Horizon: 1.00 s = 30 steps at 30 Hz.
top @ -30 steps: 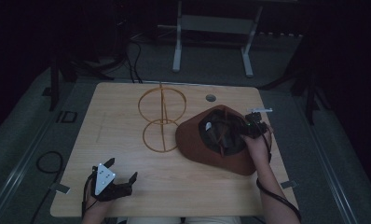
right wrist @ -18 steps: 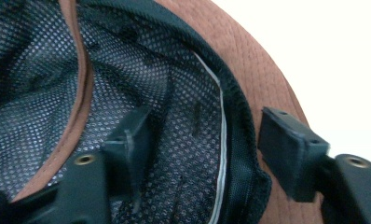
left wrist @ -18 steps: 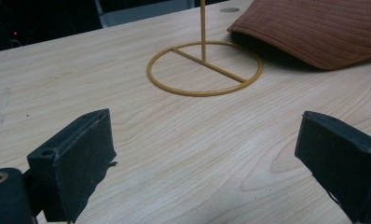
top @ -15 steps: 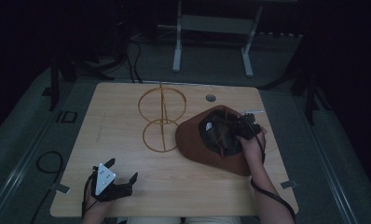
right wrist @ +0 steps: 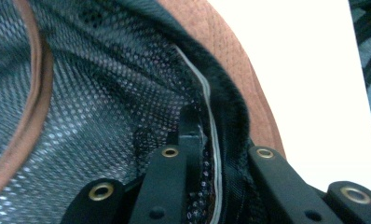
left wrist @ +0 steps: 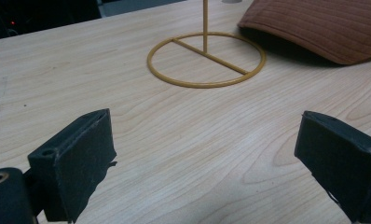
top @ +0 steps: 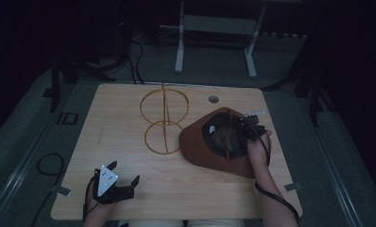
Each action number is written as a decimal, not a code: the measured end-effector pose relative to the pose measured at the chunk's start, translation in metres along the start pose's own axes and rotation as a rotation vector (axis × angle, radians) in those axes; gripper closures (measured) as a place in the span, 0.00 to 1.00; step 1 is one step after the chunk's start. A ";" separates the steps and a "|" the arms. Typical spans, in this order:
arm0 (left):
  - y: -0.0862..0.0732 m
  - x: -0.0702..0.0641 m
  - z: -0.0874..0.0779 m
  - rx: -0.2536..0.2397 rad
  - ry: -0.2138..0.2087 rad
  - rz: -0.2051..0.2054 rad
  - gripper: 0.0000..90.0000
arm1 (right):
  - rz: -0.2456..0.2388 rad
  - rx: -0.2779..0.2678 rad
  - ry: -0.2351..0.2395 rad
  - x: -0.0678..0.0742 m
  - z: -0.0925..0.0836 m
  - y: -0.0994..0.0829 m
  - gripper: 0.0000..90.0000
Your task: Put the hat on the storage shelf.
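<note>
A brown brimmed hat point(top: 200, 146) lies upside down on the right half of the wooden table point(top: 115, 123), its dark mesh lining point(right wrist: 104, 84) facing up. My right gripper point(top: 243, 128) sits at the crown's right rim. Its jaws have just been closing, and they are now shut on the hat's inner band point(right wrist: 221, 135), one inside against the mesh, one outside. Beside the hat's left side stands a gold wire hat stand point(top: 165, 120), its ring base point(left wrist: 206, 59) flat on the wood. Near the front left edge my left gripper point(top: 124, 171) rests open with nothing between its pads point(left wrist: 76, 158).
A small round hole point(top: 213, 99) marks the table's far side. A grey metal frame point(top: 214, 42) stands on the floor behind the table. A cable loop point(top: 49, 165) lies on the floor at the left. Bare wood stretches between my left gripper and the stand.
My right gripper has shifted a little left from the hat's outer edge onto the crown rim and closed on it. The left gripper has stayed put.
</note>
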<state>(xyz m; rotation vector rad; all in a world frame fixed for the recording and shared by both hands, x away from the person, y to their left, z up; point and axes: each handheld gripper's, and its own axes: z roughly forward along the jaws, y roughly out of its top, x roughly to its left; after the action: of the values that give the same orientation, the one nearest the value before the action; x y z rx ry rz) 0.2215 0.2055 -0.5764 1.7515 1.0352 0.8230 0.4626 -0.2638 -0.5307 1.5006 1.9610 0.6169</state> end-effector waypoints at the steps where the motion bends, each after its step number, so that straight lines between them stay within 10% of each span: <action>1: 0.000 0.000 0.000 0.002 -0.003 -0.001 0.06 | 0.014 -0.026 0.010 -0.003 -0.003 -0.001 0.93; 18: 0.011 -0.005 0.015 0.129 -0.069 0.015 0.07 | 0.152 -0.220 0.143 -0.026 -0.070 -0.007 0.94; 30: 0.052 -0.033 0.066 0.226 -0.158 0.047 0.07 | 0.164 -0.246 0.150 -0.029 -0.087 -0.013 0.94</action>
<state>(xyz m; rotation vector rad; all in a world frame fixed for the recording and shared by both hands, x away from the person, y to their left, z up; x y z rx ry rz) 0.2791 0.1401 -0.5550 2.0034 1.0157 0.6024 0.3989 -0.2955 -0.4718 1.5045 1.8031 1.0293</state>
